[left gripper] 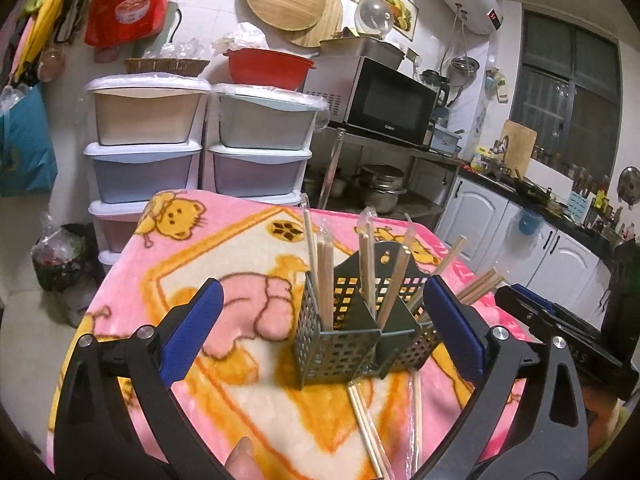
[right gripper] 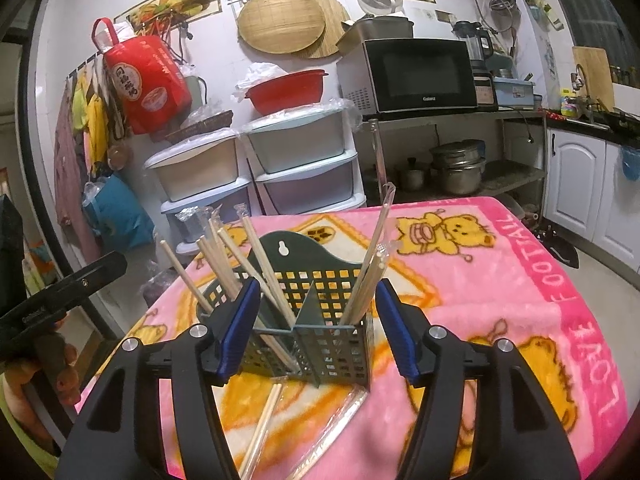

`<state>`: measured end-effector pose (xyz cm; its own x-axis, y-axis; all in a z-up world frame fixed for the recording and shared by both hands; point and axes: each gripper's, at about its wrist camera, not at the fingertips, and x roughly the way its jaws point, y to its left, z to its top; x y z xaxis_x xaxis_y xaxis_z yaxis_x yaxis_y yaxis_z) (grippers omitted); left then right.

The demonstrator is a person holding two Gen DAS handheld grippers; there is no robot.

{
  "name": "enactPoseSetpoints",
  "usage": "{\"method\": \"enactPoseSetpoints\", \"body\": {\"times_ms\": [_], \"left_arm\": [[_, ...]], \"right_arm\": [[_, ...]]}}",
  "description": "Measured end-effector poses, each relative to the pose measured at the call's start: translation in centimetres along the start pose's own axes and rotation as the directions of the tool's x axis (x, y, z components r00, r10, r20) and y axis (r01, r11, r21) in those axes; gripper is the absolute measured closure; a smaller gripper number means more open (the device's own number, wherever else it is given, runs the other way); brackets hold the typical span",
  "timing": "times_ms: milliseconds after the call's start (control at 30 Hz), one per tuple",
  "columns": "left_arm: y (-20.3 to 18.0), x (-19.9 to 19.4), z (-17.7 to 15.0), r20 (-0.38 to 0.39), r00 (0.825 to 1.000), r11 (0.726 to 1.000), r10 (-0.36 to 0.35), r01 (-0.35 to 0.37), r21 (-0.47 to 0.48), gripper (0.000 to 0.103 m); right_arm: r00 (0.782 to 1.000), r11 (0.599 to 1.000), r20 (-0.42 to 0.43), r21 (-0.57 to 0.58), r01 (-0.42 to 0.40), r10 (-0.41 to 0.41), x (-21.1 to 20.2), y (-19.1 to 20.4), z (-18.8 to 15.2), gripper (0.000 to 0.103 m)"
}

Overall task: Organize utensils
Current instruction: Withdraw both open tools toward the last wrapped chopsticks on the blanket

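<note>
A dark green perforated utensil holder (left gripper: pixel 340 344) (right gripper: pixel 332 344) stands upright on the pink bear blanket (left gripper: pixel 248 264) (right gripper: pixel 500 280). Wooden chopsticks (left gripper: pixel 326 280) (right gripper: pixel 224 264) stick up from its compartments, some in clear wrappers. More chopsticks (left gripper: pixel 366 420) (right gripper: pixel 264 424) lie flat on the blanket in front of it. My left gripper (left gripper: pixel 322 292) is wide open with the holder between its blue pads, untouched. My right gripper (right gripper: pixel 318 286) is open too, its pads flanking the holder's sides with nothing clamped. The two grippers face the holder from neighbouring sides.
Stacked plastic drawers (left gripper: pixel 148 160) (right gripper: pixel 304 168) stand behind the table's far edge. A microwave (left gripper: pixel 376 100) (right gripper: pixel 420 76) sits on a metal rack with pots (right gripper: pixel 460 168) below. White cabinets (left gripper: pixel 500 232) (right gripper: pixel 580 184) line the right. A fingertip (left gripper: pixel 240 456) shows at the bottom.
</note>
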<state>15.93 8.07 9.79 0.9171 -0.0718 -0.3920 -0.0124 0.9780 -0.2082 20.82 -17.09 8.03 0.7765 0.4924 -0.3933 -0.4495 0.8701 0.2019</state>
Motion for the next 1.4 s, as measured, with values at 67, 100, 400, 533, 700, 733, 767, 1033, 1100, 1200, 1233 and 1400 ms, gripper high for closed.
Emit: {"method": "enactPoseSetpoints", "body": {"times_ms": [67, 100, 400, 533, 700, 733, 767, 1033, 1100, 1200, 1233, 1400], "left_arm": [[-0.3, -0.2, -0.2, -0.006, 1.0, 1.0, -0.007, 0.007, 0.008, 0.011], [-0.4, -0.3, -0.4, -0.009, 1.0, 1.0, -0.008, 0.008, 0.013, 0.011], [-1.1, 0.0, -2.3, -0.067, 0.998, 1.0, -0.017, 0.019, 0.025, 0.011], [-1.3, 0.5, -3.5, -0.098, 0.995, 1.0, -0.013, 0.015, 0.028, 0.011], [-1.3, 1.2, -4.7, -0.142, 0.99, 0.999, 0.002, 0.003, 0.037, 0.011], [-1.3, 1.5, -5.0, -0.151, 0.989, 0.999, 0.005, 0.0, 0.037, 0.011], [-1.3, 1.7, -5.1, -0.158, 0.987, 0.999, 0.007, -0.001, 0.037, 0.011], [-1.6, 3.2, -6.6, -0.204, 0.979, 0.999, 0.014, -0.005, 0.043, 0.011], [-1.9, 3.7, -6.9, -0.22, 0.975, 0.999, 0.018, -0.006, 0.052, 0.011], [-2.2, 4.5, -7.5, -0.242, 0.97, 0.998, 0.016, -0.002, 0.057, 0.011], [-2.3, 4.7, -7.7, -0.249, 0.968, 0.998, 0.017, -0.002, 0.059, 0.011], [-2.5, 6.4, -8.8, -0.297, 0.955, 0.999, -0.003, 0.019, 0.05, 0.011]], "right_arm": [[1.0, 1.0, -0.004, -0.005, -0.003, 0.003, -0.2, 0.1, -0.2, 0.045], [1.0, 1.0, -0.008, -0.007, -0.004, 0.004, -0.3, 0.1, -0.4, 0.045], [0.998, 1.0, -0.054, -0.002, 0.009, -0.009, -0.2, -0.3, -1.9, 0.045], [0.996, 1.0, -0.085, 0.001, 0.014, -0.014, 0.1, -0.6, -2.8, 0.045], [0.992, 1.0, -0.125, 0.0, 0.022, -0.022, 0.6, -0.8, -3.8, 0.044], [0.991, 1.0, -0.131, 0.001, 0.021, -0.021, 0.7, -0.9, -4.0, 0.044], [0.99, 1.0, -0.14, 0.0, 0.024, -0.024, 0.9, -1.0, -4.3, 0.045], [0.976, 0.999, -0.214, 0.0, 0.043, -0.042, 2.8, -1.7, -6.0, 0.045], [0.971, 0.999, -0.235, 0.004, 0.048, -0.046, 3.4, -1.9, -6.4, 0.045], [0.963, 0.999, -0.266, 0.006, 0.052, -0.048, 4.3, -2.3, -7.0, 0.045], [0.959, 0.999, -0.278, 0.006, 0.051, -0.048, 4.7, -2.4, -7.1, 0.045], [0.936, 0.999, -0.349, 0.019, 0.048, -0.038, 6.5, -2.9, -8.0, 0.045]]}}
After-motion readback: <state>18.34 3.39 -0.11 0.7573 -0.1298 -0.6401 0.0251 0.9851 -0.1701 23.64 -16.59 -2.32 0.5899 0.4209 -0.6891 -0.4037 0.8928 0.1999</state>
